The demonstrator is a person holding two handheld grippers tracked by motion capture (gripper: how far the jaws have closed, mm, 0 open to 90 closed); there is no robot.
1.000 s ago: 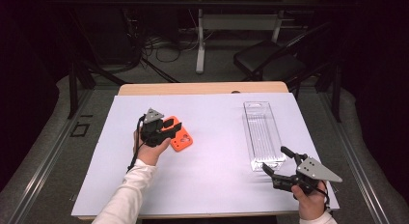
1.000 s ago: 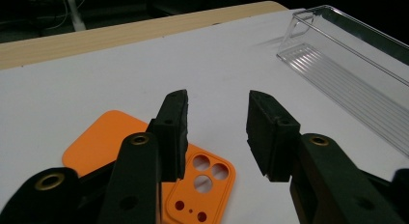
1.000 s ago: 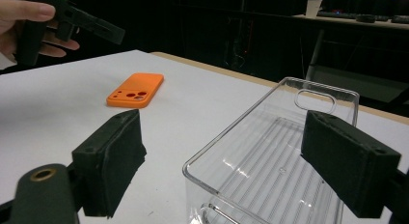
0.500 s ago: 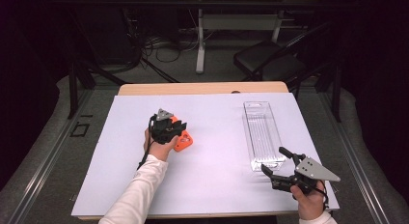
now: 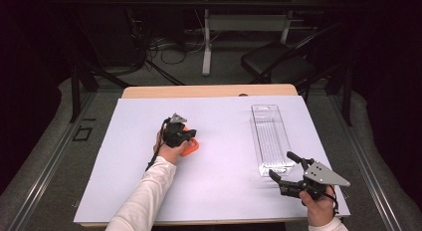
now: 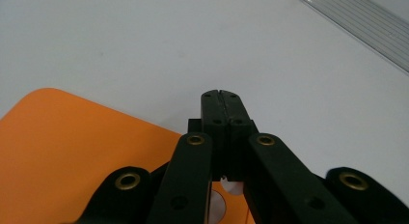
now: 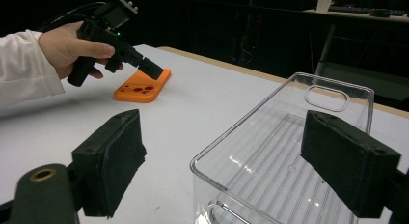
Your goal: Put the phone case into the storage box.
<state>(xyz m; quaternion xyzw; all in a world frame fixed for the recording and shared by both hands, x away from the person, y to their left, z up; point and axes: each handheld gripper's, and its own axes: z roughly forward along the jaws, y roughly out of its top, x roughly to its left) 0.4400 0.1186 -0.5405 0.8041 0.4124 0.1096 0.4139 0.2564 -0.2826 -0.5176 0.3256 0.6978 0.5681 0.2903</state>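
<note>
The left gripper [image 6: 223, 96] has just been closing; its fingers meet on the orange phone case's [image 5: 190, 147] edge, left of the counter's [image 5: 224, 191] centre. The right gripper [image 5: 286, 167] waits wide open, empty, beside the clear tray [image 5: 268, 136]. Moving the case remains.

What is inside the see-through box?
The clear box looks empty: through its walls you see just its ribbed floor. The orange phone case lies apart on the table. The right hand-held gripper hides the box's near end.

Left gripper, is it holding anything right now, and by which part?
Nothing. The left gripper has just closed with nothing between its jaws, its tip over the orange phone case.
</note>
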